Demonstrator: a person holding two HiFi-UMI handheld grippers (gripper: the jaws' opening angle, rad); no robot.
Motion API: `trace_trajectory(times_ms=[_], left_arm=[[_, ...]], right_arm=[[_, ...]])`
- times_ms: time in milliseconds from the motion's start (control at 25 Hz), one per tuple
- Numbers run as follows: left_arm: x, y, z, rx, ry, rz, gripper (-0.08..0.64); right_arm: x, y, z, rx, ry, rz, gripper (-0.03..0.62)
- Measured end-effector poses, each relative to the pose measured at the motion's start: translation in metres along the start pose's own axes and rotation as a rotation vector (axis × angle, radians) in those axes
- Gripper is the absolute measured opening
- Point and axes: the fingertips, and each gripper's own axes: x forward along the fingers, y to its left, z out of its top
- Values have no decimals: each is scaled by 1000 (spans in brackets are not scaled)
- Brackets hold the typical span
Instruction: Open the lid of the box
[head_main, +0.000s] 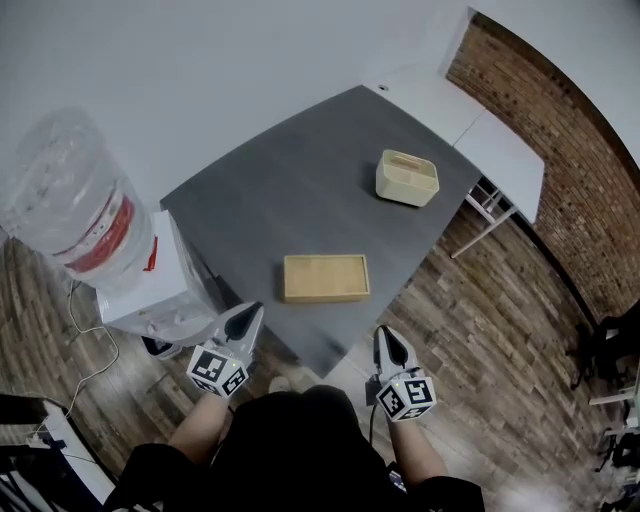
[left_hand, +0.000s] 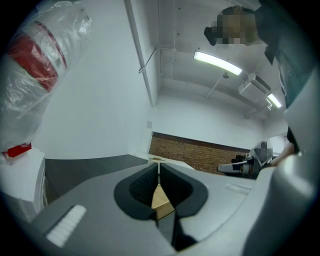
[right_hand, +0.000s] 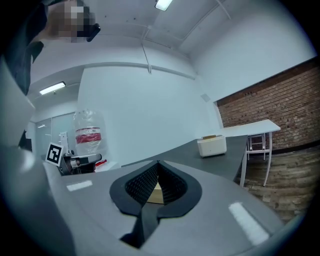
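A flat light-wood box (head_main: 325, 278) lies near the front edge of the dark grey table (head_main: 290, 190). A cream box with a slotted wooden top (head_main: 407, 177) stands farther back on the right, lid down; it shows also in the right gripper view (right_hand: 212, 145). My left gripper (head_main: 250, 314) hangs off the table's front-left corner, jaws together and holding nothing. My right gripper (head_main: 386, 334) hovers off the front-right edge, shut and empty too. Through each gripper's closed jaws a sliver of the flat wooden box (left_hand: 161, 201) (right_hand: 156, 196) peeks out.
A white water dispenser with a clear bottle (head_main: 85, 205) stands left of the table. A white folding table (head_main: 490, 135) sits behind on the right, by a brick wall (head_main: 570, 140). Wood-plank floor (head_main: 480, 320) surrounds the table.
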Motion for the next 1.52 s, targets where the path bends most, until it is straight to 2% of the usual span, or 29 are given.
trace_trajectory(times_ms=[200, 440, 640, 1120, 1320, 1520], left_arm=[[5, 11, -21, -24, 70, 34, 12], [26, 29, -35, -41, 102, 99, 12], [49, 35, -52, -59, 163, 114, 12], [80, 52, -100, -122, 327, 180, 25], [86, 60, -116, -161, 381, 208, 75], [88, 61, -128, -209, 419, 224, 80]], right_arm=[[12, -8, -5, 10, 31, 16, 3], [43, -31, 0, -4, 69, 63, 3], [71, -44, 10, -4, 76, 78, 3], [103, -79, -29, 30, 220, 61, 3], [118, -85, -42, 34, 265, 69, 8], [133, -92, -54, 28, 298, 23, 46]])
